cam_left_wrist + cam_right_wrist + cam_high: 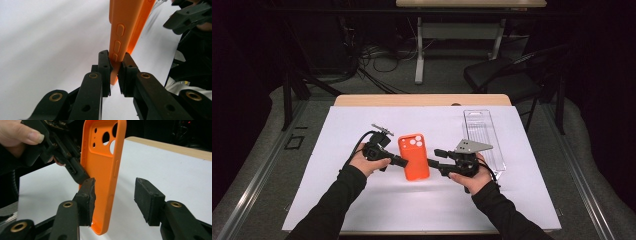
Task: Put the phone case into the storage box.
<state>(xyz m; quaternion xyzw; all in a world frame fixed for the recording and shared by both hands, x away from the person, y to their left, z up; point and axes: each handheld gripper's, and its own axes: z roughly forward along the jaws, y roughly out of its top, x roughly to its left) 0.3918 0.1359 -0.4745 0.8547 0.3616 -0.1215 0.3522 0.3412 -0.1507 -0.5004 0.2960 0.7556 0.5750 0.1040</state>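
Orange phone case (414, 156) held up off the white bench (337, 200), pinched at its side wall by left gripper (115, 67) fingers clamped tight. Right gripper (115, 198) fingers stood apart, straddling the opposite edge, not pressing. Judged light, rubbery-flexible, non-fragile; best gripped on the rim.

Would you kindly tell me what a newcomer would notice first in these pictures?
The bright orange phone case stands out mid-table on the white sheet, between both hands. The left gripper is clamped on its edge, while the right gripper has open jaws around its other edge. A clear plastic package lies to the right.
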